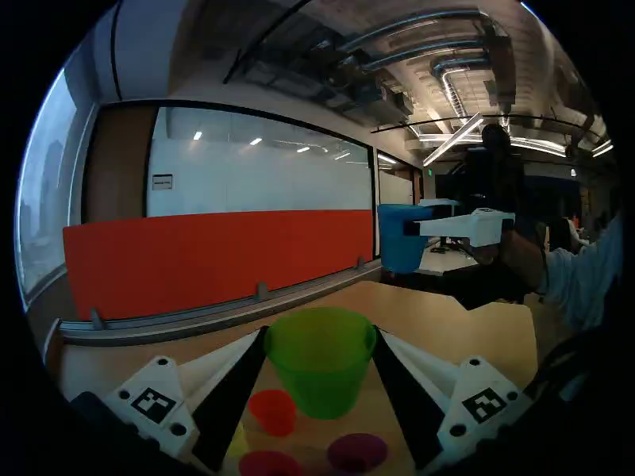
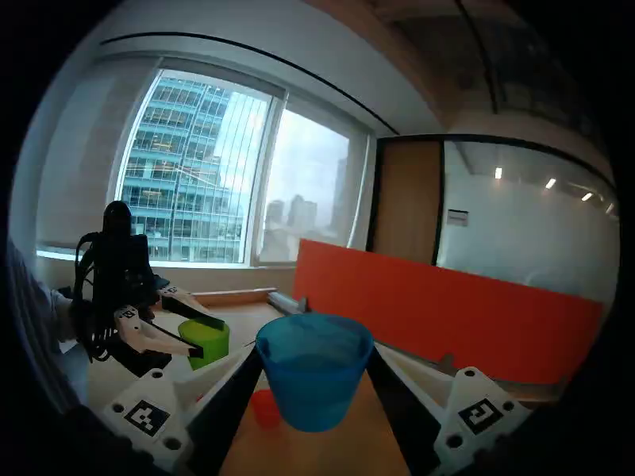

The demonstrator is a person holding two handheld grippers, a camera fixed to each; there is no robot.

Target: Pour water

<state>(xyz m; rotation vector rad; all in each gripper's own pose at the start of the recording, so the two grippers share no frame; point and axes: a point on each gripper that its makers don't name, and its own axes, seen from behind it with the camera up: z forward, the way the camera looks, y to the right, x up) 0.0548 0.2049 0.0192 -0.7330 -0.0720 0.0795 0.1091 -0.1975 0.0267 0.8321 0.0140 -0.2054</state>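
Left gripper point(image 1: 319, 333): fingers closed in on the green cup point(image 1: 321, 373), both pressing its sides just under the rim. The cup is upright, mouth up, looks empty, and is held above the table point(image 1: 460, 325) over a few small cups point(image 1: 272, 411). Right gripper point(image 2: 314, 349): the same clamp on the blue cup point(image 2: 313, 393), upright, long axis vertical. It may have water inside; can't tell for sure. Key relation: the two cups are well apart, not touching. From the right gripper view, the green cup lies off to the left and farther out, rim a bit lower. From the left gripper view, the blue cup sits to the right, higher up and farther off. Judgement: the blue cup is the pourer, so the right hand has to close the gap leftward, get its rim over the green mouth, then tilt toward it.
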